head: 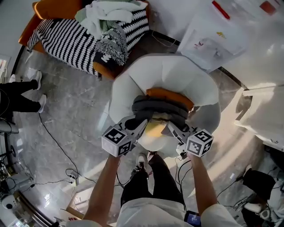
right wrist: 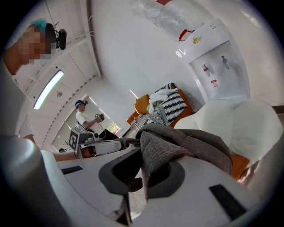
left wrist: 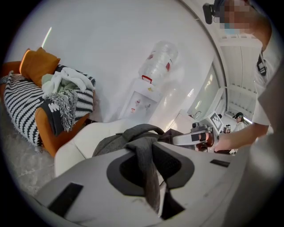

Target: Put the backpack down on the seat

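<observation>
hidden: the grey backpack (head: 160, 106) covers most of the chair's (head: 133, 73) seat cushion, and the two grippers and their marker cubes cover the pack's near edge.
hard to make out: whether the pack's weight rests on the cushion or hangs from the grippers. a pale yellow patch shows under its near edge, and i cannot tell what it is.
backpack: over the middle of the chair, close to the backrest, with an orange part on its far side.
left gripper (head: 141, 127): at the chair's front edge, left of centre, clenched on a grey strap (left wrist: 148, 173) that runs up between its jaws to the pack just beyond.
right gripper (head: 172, 129): at the chair's front edge, right of centre, gripping a bunched fold of the second strap (right wrist: 155, 157). the pack's body lies just past the jaws.
chair edges: a rounded white back and arms wrap the pack on three sides. only the front is open, and both grippers reach in there.
open room: bare floor (head: 80, 115) left of the chair, crossed by a thin cable (head: 55, 139).
sofa (head: 57, 9): with a striped blanket (head: 66, 42), near the chair's back left.
water dispenser (head: 213, 40): close behind the chair's back right.
</observation>
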Motion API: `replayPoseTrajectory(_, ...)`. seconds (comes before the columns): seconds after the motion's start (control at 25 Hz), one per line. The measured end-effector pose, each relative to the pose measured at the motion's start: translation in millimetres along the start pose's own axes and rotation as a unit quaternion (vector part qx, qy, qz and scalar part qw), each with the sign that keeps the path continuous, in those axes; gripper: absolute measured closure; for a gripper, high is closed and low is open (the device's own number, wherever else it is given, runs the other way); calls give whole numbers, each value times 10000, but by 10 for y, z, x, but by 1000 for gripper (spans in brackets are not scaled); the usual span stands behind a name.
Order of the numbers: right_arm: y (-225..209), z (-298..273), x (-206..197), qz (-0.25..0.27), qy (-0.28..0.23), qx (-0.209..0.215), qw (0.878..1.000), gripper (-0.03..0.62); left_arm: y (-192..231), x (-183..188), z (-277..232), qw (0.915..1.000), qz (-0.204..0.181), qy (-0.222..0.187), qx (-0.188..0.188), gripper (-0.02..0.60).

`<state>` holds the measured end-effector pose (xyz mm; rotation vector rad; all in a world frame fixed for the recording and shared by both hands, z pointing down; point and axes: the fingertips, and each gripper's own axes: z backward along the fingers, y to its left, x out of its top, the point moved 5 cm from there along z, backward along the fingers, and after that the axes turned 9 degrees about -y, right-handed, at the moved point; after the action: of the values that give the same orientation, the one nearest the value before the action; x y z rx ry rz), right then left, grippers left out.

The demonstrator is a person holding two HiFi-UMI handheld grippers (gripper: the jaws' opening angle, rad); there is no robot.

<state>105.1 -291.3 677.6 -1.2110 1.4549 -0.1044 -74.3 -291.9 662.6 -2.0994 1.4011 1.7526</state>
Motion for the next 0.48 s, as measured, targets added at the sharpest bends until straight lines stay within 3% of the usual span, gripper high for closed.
replayPoseTrajectory(0.48,-374,-283,58,447,-130,-87,9989,563,283,-26,-346,9999,90,-76,-56,511)
